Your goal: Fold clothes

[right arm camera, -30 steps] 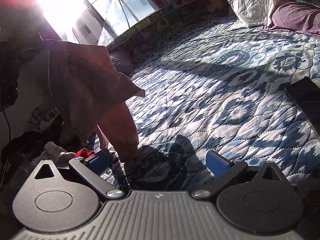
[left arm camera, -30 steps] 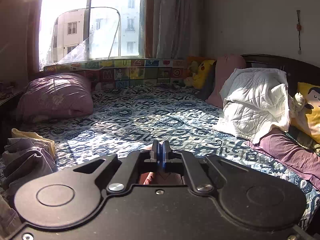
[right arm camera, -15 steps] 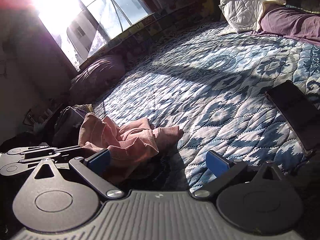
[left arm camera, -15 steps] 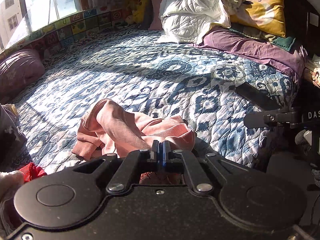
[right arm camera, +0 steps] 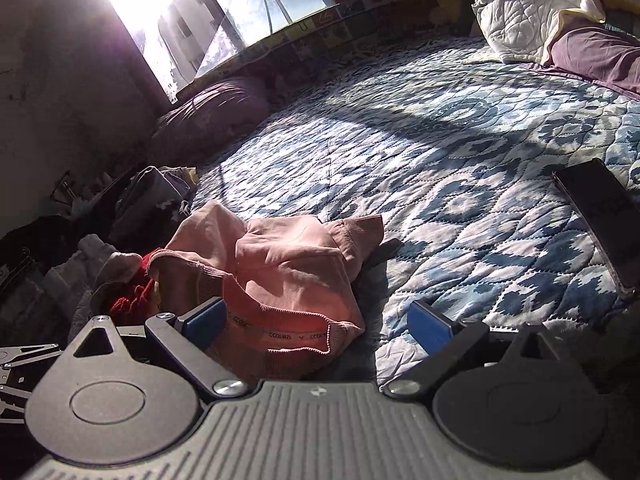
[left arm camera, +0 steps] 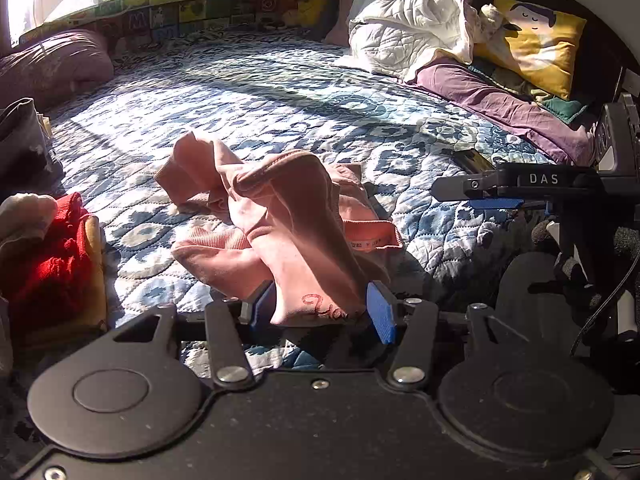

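Up front in the left wrist view, the left gripper [left arm camera: 322,310] has its blue-padded fingers spread, and a fold of the pink sweatshirt [left arm camera: 280,216] lies between them without being pinched. That crumpled garment sits on the blue patterned quilt [left arm camera: 280,92], close to the near edge of the bed. A red knit piece [left arm camera: 52,256] is heaped at the near left edge, and a dark phone [left arm camera: 472,160] lies on the quilt toward the right edge. Beyond it sit a white quilted pillow [left arm camera: 408,28] and a yellow cushion [left arm camera: 536,40] at the far right corner.

From the right wrist view, the right gripper [right arm camera: 316,322] is also spread wide. The sweatshirt's [right arm camera: 280,272] ribbed hem, with its printed inner tape, lies between the fingers, nearer the left pad [right arm camera: 206,320]. A purple pillow [right arm camera: 212,116] rests at the far left edge under the window [right arm camera: 240,12].
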Demonstrator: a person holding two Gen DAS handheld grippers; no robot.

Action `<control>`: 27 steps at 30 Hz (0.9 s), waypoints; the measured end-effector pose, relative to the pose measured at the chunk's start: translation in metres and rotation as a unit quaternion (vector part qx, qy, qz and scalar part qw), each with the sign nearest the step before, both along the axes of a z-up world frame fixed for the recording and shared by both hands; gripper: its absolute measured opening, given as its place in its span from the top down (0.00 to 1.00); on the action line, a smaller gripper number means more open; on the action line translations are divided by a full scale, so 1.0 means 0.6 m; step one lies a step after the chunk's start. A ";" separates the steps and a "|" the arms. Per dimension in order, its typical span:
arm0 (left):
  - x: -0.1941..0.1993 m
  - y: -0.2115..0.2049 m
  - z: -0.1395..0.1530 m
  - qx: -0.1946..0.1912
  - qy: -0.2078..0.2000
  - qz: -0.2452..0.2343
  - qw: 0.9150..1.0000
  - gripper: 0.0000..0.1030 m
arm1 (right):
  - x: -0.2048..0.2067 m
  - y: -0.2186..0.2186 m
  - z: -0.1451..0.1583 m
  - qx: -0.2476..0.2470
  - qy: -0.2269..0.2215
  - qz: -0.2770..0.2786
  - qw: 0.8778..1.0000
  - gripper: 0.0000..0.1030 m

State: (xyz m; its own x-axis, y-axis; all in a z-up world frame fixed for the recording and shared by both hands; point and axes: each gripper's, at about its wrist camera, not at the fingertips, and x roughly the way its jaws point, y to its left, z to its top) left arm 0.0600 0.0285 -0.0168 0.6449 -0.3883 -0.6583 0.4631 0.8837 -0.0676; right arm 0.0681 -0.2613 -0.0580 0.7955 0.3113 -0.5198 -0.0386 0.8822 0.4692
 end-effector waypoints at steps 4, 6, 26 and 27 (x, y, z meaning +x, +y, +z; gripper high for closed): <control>0.028 0.096 -0.014 0.049 -0.049 0.112 0.991 0.35 | 0.022 0.011 -0.013 -0.012 0.007 0.009 1.000 0.06; 0.044 0.136 -0.027 0.099 -0.083 0.156 0.979 0.30 | 0.036 0.012 -0.023 -0.018 0.007 0.011 1.000 0.06; 0.260 0.245 -0.163 0.394 -0.137 0.017 0.909 0.55 | 0.116 0.016 -0.124 0.033 0.058 0.026 0.997 0.05; 0.267 0.249 -0.152 0.392 -0.142 0.034 0.909 0.59 | 0.118 0.016 -0.123 0.034 0.058 0.026 0.997 0.05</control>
